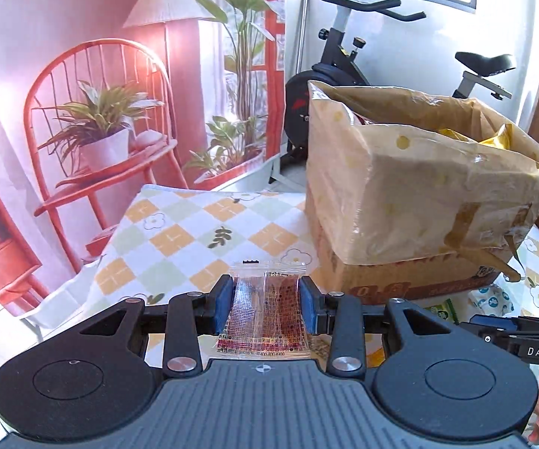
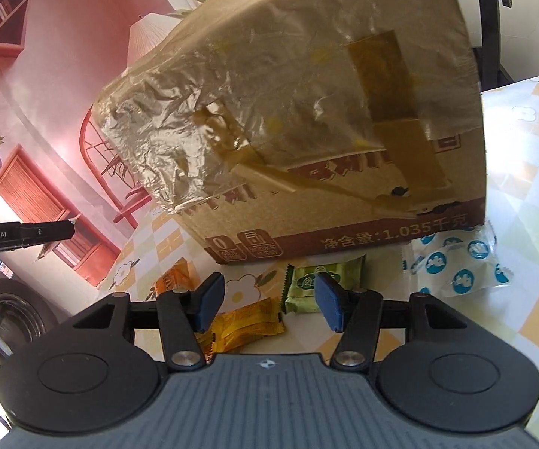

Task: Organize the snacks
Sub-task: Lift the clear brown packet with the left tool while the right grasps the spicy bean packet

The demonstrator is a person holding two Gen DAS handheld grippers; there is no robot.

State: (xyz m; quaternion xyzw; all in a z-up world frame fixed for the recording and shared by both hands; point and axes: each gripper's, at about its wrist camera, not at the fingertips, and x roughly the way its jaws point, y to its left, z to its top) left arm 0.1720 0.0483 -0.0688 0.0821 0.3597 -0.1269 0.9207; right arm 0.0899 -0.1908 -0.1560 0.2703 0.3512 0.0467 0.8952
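Observation:
My left gripper point(image 1: 265, 301) is shut on a clear snack packet with red print point(image 1: 265, 310) and holds it above the checkered tablecloth point(image 1: 179, 232), left of a cardboard box point(image 1: 419, 202) lined with a plastic bag. My right gripper point(image 2: 269, 299) is open and empty, low over the table in front of the same box point(image 2: 307, 131). Under and just beyond its fingers lie a yellow packet point(image 2: 247, 323), a green packet point(image 2: 307, 288) and an orange packet point(image 2: 174, 277). A white packet with blue dots point(image 2: 456, 262) lies to the right.
The box holds yellow wrappers at its open top point(image 1: 494, 138). An exercise bike point(image 1: 344, 67) stands behind the table. A printed backdrop with a red chair point(image 1: 101, 112) hangs at the left. The left gripper's side point(image 2: 22, 235) shows at the right wrist view's left edge.

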